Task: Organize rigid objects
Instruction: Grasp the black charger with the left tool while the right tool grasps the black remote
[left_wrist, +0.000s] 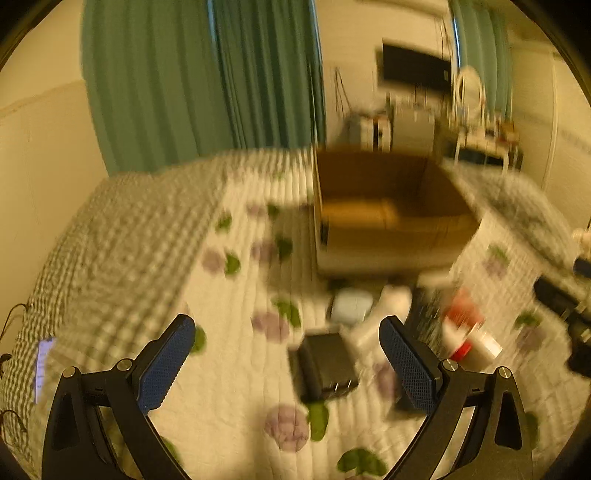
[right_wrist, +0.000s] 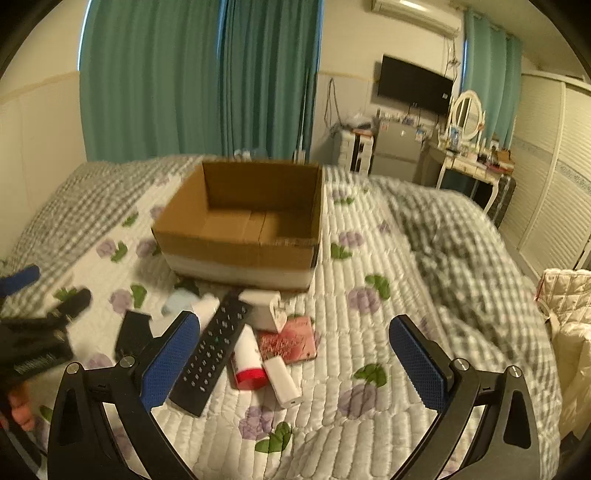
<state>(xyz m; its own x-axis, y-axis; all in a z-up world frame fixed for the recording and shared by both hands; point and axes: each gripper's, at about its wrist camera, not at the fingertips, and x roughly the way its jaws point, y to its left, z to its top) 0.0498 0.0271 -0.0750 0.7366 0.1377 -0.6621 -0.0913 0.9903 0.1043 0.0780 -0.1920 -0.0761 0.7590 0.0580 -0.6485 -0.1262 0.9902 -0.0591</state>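
Before both spread fingers (right_wrist: 417, 365), remote (right_wrist: 212, 347), bottle (right_wrist: 246, 356), charger (left_wrist: 327, 363); cardboard box (right_wrist: 240, 251) beyond.

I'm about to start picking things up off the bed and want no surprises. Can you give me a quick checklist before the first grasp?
1. Left gripper open and holding nothing: ok.
2. Right gripper open and holding nothing: ok.
3. Cardboard box open on top, inside looks bare: ok.
4. Black adapter lies between the left fingers' line, free of neighbours: ok.
5. Remote free to lift: not ok, the red-capped bottle leans against it.
6. Left view sharp enough to aim: not ok, blurred.
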